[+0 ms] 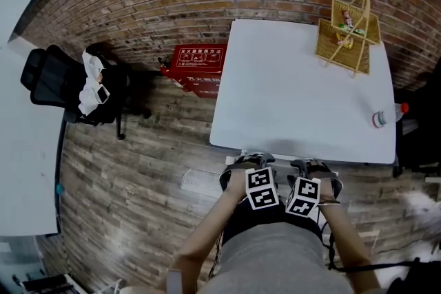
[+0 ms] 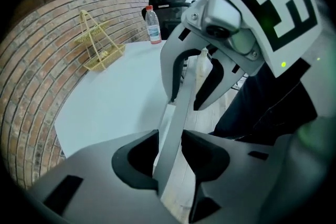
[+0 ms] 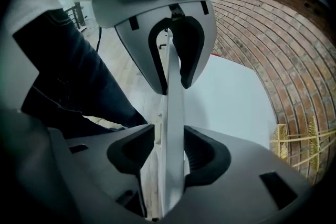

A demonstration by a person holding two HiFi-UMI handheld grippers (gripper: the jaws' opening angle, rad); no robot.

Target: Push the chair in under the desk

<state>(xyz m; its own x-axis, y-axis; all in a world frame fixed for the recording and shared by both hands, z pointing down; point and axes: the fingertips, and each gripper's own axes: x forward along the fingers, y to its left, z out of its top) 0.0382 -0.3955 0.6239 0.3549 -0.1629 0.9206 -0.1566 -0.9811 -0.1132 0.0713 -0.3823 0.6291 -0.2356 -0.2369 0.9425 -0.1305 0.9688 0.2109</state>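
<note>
Left claw (image 2: pixel 169 157): open. It straddles the thin grey top edge of the chair back (image 2: pixel 176 123), with a gap beside each pad, so nothing is clamped.
Chair: its back edge stands just at the near rim of the table (image 1: pixel 296 93), between the person and the table. The seat is out of sight and is probably already under the top.
Edge axis: it runs left to right, parallel to the near table rim, and passes through both claws.
Right claw (image 3: pixel 170 155): also open, with the same edge between its pads but not pinched.
Nearer hand: neither, since the 2 claws sit side by side on the edge.
Push direction: the table lies straight ahead of the claws, away from the person. By my judgement, little travel is left.
Head view only: shows both claws together at the rim, and the table top with a basket (image 1: pixel 348 34) and a bottle (image 1: pixel 382 118) at its right side.
Gripper views only: show the gaps at the pads and the edge itself, which the head view hides beneath the marker cubes.
</note>
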